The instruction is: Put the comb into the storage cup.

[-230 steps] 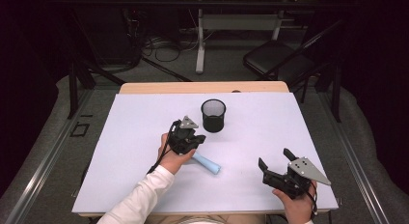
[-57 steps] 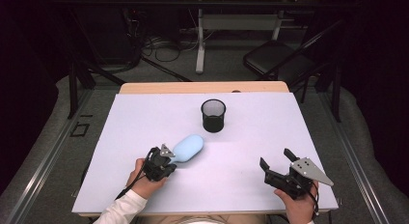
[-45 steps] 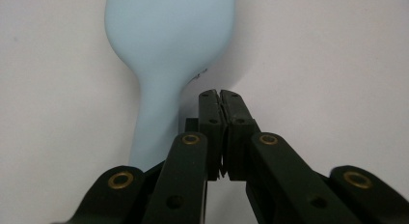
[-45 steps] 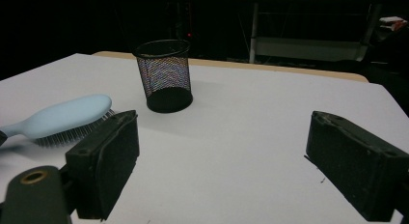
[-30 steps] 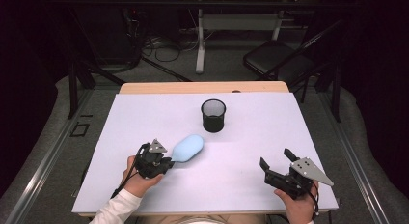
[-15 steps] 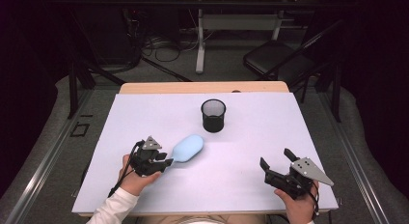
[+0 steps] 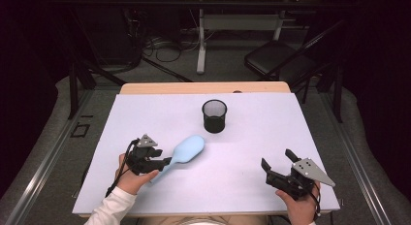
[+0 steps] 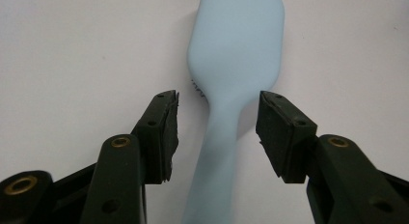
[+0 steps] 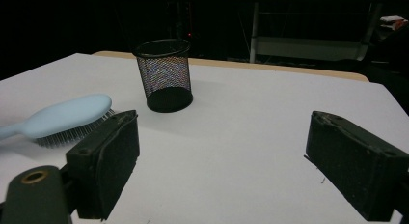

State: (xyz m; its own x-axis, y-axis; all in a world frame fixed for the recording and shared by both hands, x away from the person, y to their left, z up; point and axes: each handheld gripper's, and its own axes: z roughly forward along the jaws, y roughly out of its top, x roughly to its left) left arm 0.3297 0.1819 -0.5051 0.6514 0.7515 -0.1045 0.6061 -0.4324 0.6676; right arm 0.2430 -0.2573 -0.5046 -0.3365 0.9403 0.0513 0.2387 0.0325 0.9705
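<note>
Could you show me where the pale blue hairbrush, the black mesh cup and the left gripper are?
pale blue plastic hairbrush (image 7: 189, 148): high view, back of its head.
black wire-mesh cup (image 9: 165, 74): right gripper view, its mesh wall.
left gripper (image 8: 217, 132): left gripper view, midway between its open fingertips.

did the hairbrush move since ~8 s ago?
Yes. The light blue hairbrush lay below the black mesh cup, head toward the person; now it is left of that spot, head pointing up-right toward the cup.
</note>
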